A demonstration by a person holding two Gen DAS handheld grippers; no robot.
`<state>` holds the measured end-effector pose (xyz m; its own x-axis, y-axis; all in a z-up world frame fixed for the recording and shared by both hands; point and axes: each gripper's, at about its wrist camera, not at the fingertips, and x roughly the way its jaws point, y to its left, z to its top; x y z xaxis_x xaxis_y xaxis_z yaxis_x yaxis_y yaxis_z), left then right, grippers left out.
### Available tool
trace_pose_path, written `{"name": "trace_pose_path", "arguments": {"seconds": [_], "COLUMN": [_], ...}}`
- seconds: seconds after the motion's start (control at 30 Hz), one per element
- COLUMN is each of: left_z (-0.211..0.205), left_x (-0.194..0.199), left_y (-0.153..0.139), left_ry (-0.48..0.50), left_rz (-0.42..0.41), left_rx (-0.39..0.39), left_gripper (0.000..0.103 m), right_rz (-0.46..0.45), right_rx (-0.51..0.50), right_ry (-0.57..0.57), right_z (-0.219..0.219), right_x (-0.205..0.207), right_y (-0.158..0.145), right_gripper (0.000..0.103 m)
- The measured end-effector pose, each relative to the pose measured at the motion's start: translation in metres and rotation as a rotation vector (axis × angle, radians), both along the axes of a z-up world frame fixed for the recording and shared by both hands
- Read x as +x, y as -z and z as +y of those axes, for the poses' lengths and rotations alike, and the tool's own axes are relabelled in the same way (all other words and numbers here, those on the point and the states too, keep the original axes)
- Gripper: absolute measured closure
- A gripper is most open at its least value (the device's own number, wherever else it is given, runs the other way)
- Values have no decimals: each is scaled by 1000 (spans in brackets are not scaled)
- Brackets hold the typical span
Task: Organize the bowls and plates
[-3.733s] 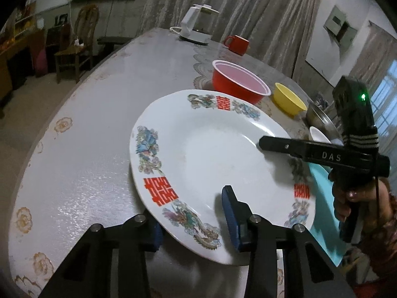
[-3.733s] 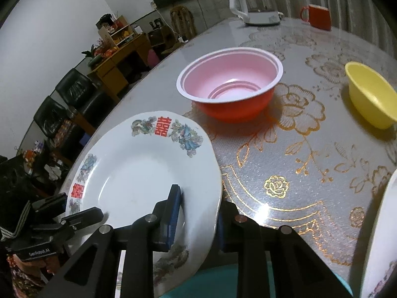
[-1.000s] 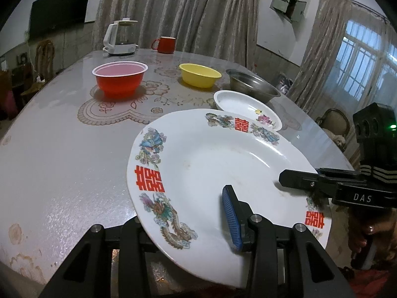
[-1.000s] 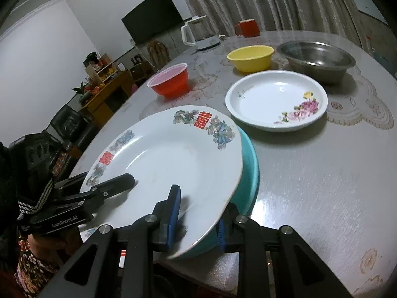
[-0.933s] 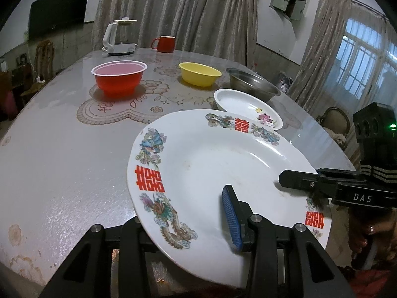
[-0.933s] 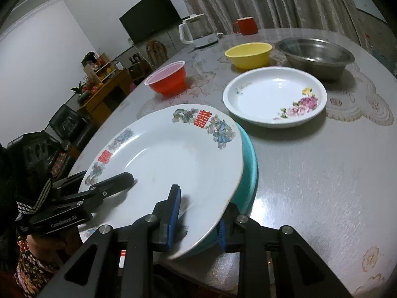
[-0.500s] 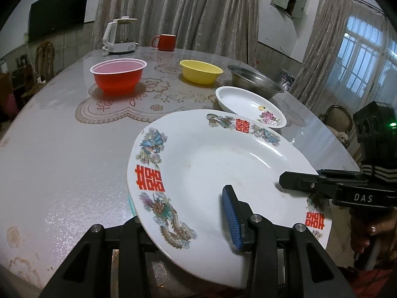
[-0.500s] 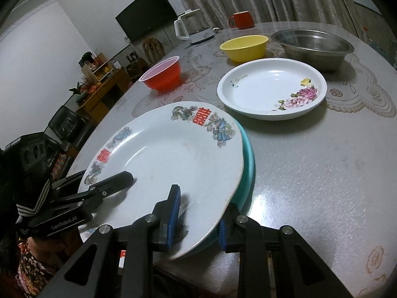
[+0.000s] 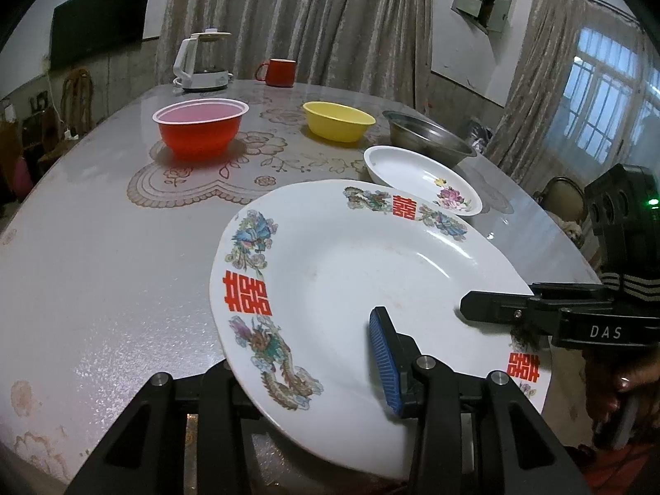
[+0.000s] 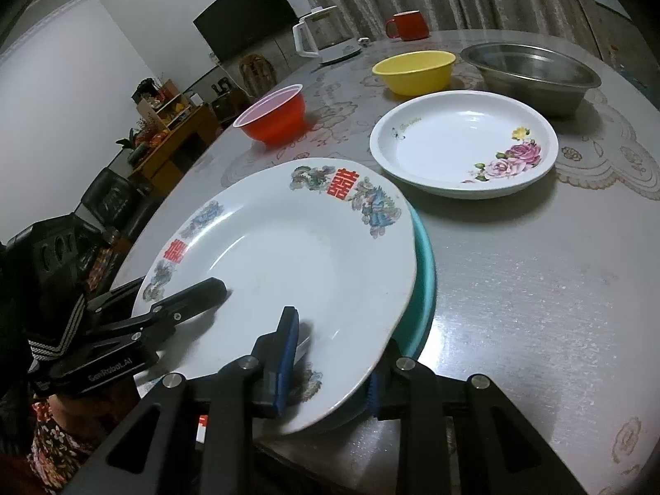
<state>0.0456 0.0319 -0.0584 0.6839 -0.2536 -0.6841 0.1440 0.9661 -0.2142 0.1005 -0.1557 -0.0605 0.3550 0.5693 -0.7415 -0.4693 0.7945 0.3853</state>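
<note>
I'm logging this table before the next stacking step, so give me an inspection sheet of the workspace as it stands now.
Surface: round table with a glossy patterned cover.
Job's things: large dragon plate lies over a teal plate; rose plate, red bowl, yellow bowl and steel bowl stand apart.
Clutter: kettle and red mug at the far edge.
Grippers: left gripper shut on the dragon plate's rim; right gripper straddles the rim, jaws opening.
Cables: one white cord on the far wall by the wooden chair.
Surroundings: curtains, window, dark wall screen.
</note>
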Motion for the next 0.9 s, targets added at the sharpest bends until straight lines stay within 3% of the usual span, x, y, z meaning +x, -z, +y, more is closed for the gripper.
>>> {"name": "trace_pose_path", "arguments": {"seconds": [0.67, 0.9], "left_z": [-1, 0], "left_x": [2, 1], "left_y": [4, 1], "left_ry": [-20, -34], "left_rz": [8, 61], "left_rx": [-21, 10], "left_gripper": [61, 60], "right_rz": [19, -4], "right_rx": [-9, -43], "right_ry": [26, 24], "right_z": [-12, -14], "right_x": [-2, -3], "right_y": [-5, -8], "right_gripper": [74, 77]}}
